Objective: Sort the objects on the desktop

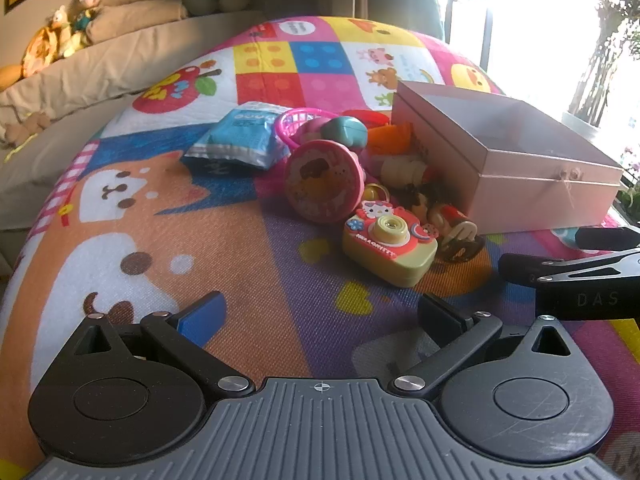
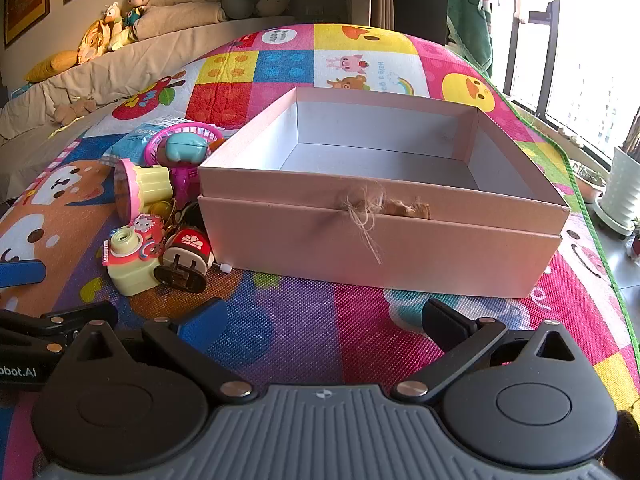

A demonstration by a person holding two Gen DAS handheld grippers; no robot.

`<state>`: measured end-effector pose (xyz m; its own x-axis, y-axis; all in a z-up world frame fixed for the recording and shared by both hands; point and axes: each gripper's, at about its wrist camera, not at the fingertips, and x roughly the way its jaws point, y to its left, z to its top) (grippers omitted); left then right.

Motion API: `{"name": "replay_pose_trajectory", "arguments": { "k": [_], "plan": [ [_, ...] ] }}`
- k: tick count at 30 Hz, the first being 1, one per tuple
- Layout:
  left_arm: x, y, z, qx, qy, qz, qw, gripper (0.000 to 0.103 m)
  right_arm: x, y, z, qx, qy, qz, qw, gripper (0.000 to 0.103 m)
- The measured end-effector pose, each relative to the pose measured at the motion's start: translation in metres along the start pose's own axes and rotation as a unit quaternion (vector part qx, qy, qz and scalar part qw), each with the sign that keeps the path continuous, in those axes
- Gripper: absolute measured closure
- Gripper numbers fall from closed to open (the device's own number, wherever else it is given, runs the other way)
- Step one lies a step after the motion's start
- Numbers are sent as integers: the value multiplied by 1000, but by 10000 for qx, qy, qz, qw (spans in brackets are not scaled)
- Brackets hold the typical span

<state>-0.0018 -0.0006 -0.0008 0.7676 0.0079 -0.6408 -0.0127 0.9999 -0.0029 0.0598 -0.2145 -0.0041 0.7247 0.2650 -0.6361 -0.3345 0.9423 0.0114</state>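
A pile of small toys lies on a colourful play mat beside an open pink box (image 1: pixel 532 168), also seen in the right wrist view (image 2: pixel 380 236); the box is empty inside. Nearest is a yellow Hello Kitty toy camera (image 1: pixel 390 246) (image 2: pixel 130 256). Behind it are a pink cupcake toy (image 1: pixel 324 180) (image 2: pixel 138 188), a blue packet (image 1: pixel 240 140), a pink basket (image 1: pixel 296 120) (image 2: pixel 180 136) and a red-and-black toy (image 2: pixel 186 258). My left gripper (image 1: pixel 320 308) is open and empty, short of the camera. My right gripper (image 2: pixel 324 316) is open and empty, in front of the box.
The mat (image 1: pixel 240 264) lies beside a beige sofa with cushions and soft toys (image 2: pixel 116 24). A window and plant pots (image 2: pixel 620 188) are at the right. The right gripper's body (image 1: pixel 580 280) shows at the right of the left wrist view.
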Motion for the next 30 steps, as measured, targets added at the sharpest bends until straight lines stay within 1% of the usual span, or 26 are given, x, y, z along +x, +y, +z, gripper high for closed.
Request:
{"name": "replay_pose_trajectory", "arguments": {
  "k": [4,7,21,30],
  "plan": [
    [0,-2,0,47,-1,33,10000,0,-1,-4,-1,77,-8,55,10000,0],
    [1,0,2,33,9,27,10000,0,0,2,1,5,-2,-7,10000,0],
    [3,3,1,94,-2,42,9999,0,-1,-1,-1,72,-19,24,10000,0],
    [1,0,-2,63,-29,39,10000,0,0,4,-1,41,-23,-21,10000,0]
  ]
}}
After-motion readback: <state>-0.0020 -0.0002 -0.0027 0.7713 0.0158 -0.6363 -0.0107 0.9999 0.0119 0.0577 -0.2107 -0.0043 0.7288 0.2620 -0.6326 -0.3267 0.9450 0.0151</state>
